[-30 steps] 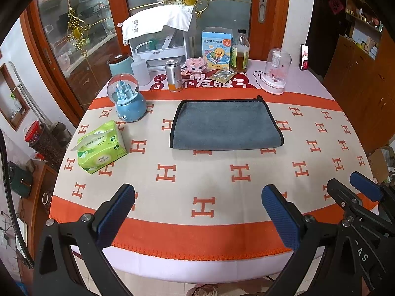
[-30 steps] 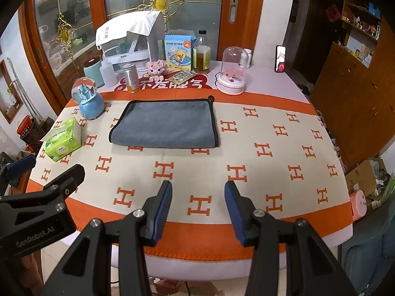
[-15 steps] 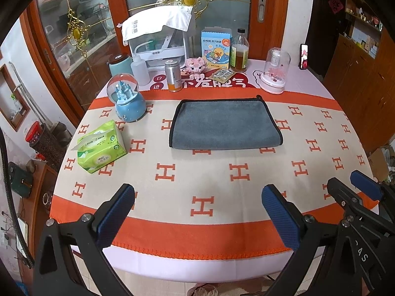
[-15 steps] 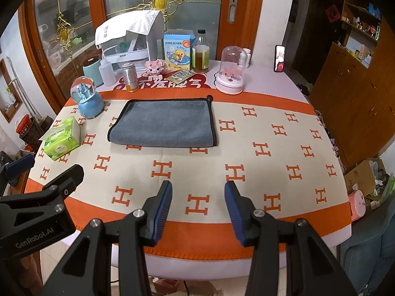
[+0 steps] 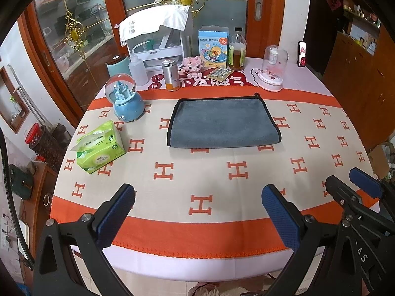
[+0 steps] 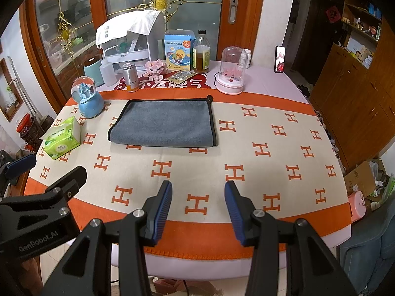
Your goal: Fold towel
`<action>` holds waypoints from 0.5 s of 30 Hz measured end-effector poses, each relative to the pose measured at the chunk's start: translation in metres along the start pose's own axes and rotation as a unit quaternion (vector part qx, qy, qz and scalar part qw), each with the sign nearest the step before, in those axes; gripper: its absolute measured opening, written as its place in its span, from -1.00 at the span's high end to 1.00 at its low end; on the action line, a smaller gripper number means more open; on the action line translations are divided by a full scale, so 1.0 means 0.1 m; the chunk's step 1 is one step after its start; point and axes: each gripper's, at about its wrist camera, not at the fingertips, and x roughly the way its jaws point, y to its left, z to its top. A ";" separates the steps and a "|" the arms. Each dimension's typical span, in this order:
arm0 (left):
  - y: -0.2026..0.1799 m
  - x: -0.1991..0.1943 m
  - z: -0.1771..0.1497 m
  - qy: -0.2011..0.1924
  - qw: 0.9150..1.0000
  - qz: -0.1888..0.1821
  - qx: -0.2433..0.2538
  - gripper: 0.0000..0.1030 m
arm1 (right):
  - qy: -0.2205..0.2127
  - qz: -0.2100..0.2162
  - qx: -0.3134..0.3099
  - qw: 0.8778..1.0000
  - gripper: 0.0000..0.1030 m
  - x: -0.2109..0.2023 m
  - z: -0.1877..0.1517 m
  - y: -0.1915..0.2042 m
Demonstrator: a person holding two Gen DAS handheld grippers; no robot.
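Note:
A grey towel with black trim [image 5: 223, 123] lies flat on the table, folded into a rectangle, its fold toward me; it also shows in the right wrist view [image 6: 164, 123]. My left gripper [image 5: 197, 204] is open wide and empty, above the table's near edge, well short of the towel. My right gripper [image 6: 197, 197] is open and empty, also over the near edge. The right gripper shows at the right of the left wrist view [image 5: 358, 192], and the left gripper at the left of the right wrist view [image 6: 49, 182].
A green tissue pack [image 5: 100, 146] and a blue snow globe [image 5: 124, 98] stand left of the towel. Bottles, a can [image 5: 170, 75], a box and a pink glass dome [image 5: 271, 69] line the back. The tablecloth [image 5: 237, 172] has orange H marks.
Both grippers have hardly moved; the view has shifted very slightly. The towel lies unchanged.

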 end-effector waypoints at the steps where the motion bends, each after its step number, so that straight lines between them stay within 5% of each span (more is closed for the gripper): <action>1: 0.00 0.00 0.00 -0.001 1.000 0.000 0.001 -0.98 | 0.001 0.001 -0.001 1.000 0.13 0.00 0.00 0.00; 15: 0.03 0.02 0.04 0.001 1.000 0.003 0.002 -0.98 | 0.000 0.002 -0.006 1.000 0.13 0.01 0.01 0.01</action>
